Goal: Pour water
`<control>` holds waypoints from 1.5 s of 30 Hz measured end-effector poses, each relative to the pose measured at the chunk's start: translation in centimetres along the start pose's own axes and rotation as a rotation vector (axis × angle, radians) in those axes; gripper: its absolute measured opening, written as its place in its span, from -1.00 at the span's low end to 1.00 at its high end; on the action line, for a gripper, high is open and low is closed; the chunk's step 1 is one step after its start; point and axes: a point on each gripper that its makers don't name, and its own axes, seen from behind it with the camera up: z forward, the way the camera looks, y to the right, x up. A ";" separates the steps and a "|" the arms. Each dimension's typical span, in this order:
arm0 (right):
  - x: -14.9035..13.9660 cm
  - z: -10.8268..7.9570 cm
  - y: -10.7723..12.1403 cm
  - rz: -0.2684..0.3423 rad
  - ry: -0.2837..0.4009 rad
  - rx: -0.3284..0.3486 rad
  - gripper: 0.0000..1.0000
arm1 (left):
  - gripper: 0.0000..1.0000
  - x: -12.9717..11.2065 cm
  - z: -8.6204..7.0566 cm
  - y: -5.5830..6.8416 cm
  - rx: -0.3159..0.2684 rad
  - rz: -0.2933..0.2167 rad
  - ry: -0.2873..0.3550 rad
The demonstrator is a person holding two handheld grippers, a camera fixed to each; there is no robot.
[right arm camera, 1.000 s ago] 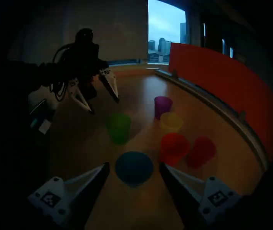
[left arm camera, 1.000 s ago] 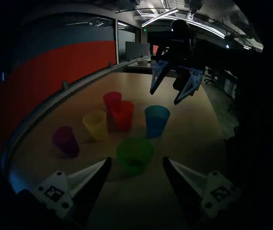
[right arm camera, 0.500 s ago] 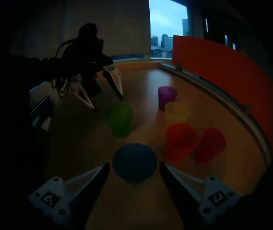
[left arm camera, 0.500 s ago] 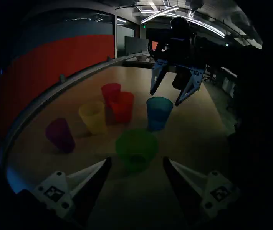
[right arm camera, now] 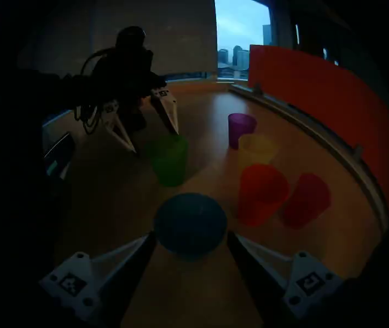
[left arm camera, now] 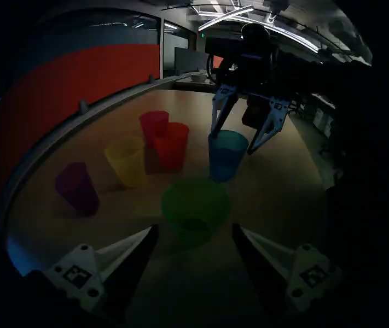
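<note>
- My left tongs (left arm camera: 194, 228) are spread wide, and the green cup (left arm camera: 194, 205) stands upright just ahead of the fingertips, in the gap's line. Neither finger presses on it.
- My right tongs (right arm camera: 190, 236) are spread too. The blue cup (right arm camera: 190, 224) sits upright between the two tips, at the lower middle of the right gripper view.
- In the left gripper view those right tongs straddle the blue cup's rim, one finger on each side. I cannot tell whether either finger touches it.
- The light is too dim to tell whether the green or blue cup holds water. Both mouths look dark inside.
- Left of the blue cup in the left gripper view, an orange-red cup (left arm camera: 171, 145) stands right in front of a red cup (left arm camera: 151, 123).
- A yellow cup (left arm camera: 126, 161) is just beside that pair, and a purple cup (left arm camera: 76, 186) stands apart at the far left.
- All six cups are upright on the worktop (left arm camera: 282, 186).
- The worktop's long edge curves along an orange partition (left arm camera: 74, 76) on the left of the left gripper view, close behind the purple and yellow cups.
- Bare worktop lies to the right of the blue and green cups in that view, and more lies between the green cup and my left fingers.
</note>
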 end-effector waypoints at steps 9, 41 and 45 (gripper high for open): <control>-0.3 1.5 0.0 -0.008 0.004 0.017 1.00 | 0.77 -0.3 1.0 0.1 -0.019 0.003 -0.011; -0.8 3.4 0.3 -0.008 0.016 0.030 0.98 | 0.68 -0.3 3.5 -0.7 -0.019 -0.011 0.018; -0.8 3.5 0.3 -0.009 0.016 0.032 0.95 | 0.66 -0.6 3.8 -0.8 -0.012 0.002 -0.005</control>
